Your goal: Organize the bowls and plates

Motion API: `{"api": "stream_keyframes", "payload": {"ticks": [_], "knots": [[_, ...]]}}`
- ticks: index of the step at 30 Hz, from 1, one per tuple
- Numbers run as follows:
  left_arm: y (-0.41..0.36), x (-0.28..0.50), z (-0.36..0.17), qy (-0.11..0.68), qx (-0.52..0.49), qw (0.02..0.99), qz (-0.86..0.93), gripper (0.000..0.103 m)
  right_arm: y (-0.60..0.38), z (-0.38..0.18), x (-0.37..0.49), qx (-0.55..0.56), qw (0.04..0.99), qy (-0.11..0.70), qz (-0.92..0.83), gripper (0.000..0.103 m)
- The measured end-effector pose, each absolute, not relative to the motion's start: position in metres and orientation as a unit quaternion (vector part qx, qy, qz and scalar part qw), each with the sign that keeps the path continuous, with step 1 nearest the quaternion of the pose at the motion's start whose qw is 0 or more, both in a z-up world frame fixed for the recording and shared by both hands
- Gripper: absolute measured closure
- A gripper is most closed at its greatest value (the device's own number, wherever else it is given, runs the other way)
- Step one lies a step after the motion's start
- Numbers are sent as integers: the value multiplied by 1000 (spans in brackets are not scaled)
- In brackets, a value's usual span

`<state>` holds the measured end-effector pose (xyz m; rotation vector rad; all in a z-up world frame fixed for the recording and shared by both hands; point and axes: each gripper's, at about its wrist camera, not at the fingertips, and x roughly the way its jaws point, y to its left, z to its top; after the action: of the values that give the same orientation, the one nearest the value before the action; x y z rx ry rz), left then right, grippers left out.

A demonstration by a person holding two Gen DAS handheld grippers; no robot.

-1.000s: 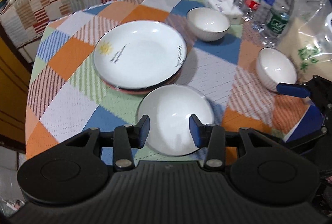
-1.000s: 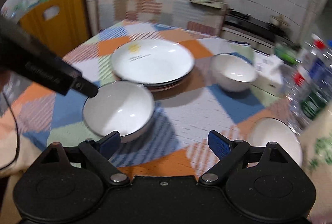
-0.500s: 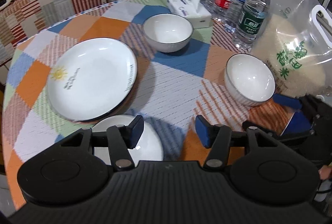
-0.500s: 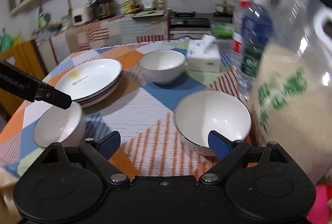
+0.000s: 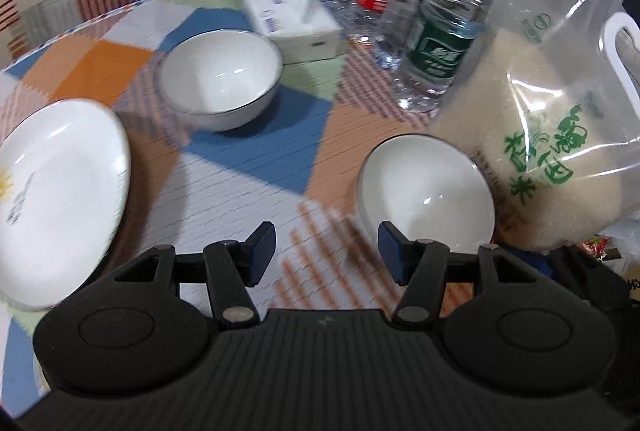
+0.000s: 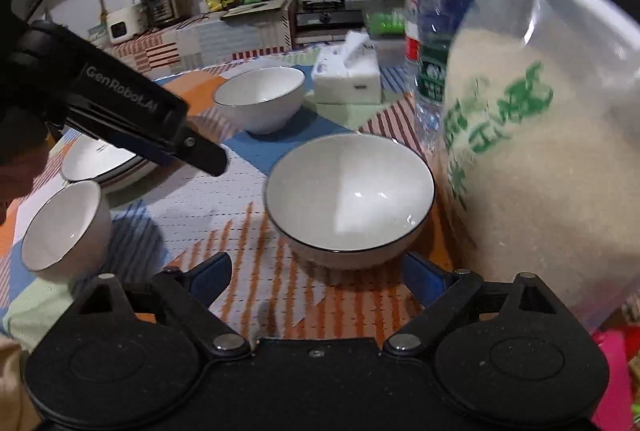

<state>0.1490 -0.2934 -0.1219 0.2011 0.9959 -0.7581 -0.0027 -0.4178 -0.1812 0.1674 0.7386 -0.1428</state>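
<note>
Three white bowls and a stack of white plates sit on the patchwork tablecloth. The near right bowl (image 5: 426, 191) (image 6: 350, 201) stands beside the rice bag, just ahead of my open, empty right gripper (image 6: 316, 271), whose fingers flank its base. The far bowl (image 5: 220, 79) (image 6: 260, 97) sits mid-table. The third bowl (image 6: 66, 225) is at the near left. The plates (image 5: 56, 195) (image 6: 100, 161) lie at the left. My left gripper (image 5: 326, 251) is open and empty, hovering left of the near right bowl; it also shows in the right wrist view (image 6: 120, 111).
A large bag of rice (image 5: 560, 111) (image 6: 540, 151) stands close on the right. Water bottles (image 5: 432, 31) and a tissue box (image 5: 296, 19) stand behind the bowls. A kitchen counter (image 6: 224, 31) lies beyond the table.
Both grippers have swung right toward the bowl beside the rice bag. The right gripper has closed in until its fingers flank that bowl. Both stay open.
</note>
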Motion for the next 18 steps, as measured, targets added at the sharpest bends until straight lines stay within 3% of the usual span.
{"api": "stream_keyframes", "payload": {"ticks": [10,12,18], "knots": [[-324,157,-158,479,83,809,-330,51,-417,-214,33,81,920,368,-110,8],[-325,158,-163,479,84,808,-332,56,-416,-218,37,89,920,363,-121,8],[-327,167,-176,511,42,789,-339,87,-417,-226,52,97,919,357,-138,9]]}}
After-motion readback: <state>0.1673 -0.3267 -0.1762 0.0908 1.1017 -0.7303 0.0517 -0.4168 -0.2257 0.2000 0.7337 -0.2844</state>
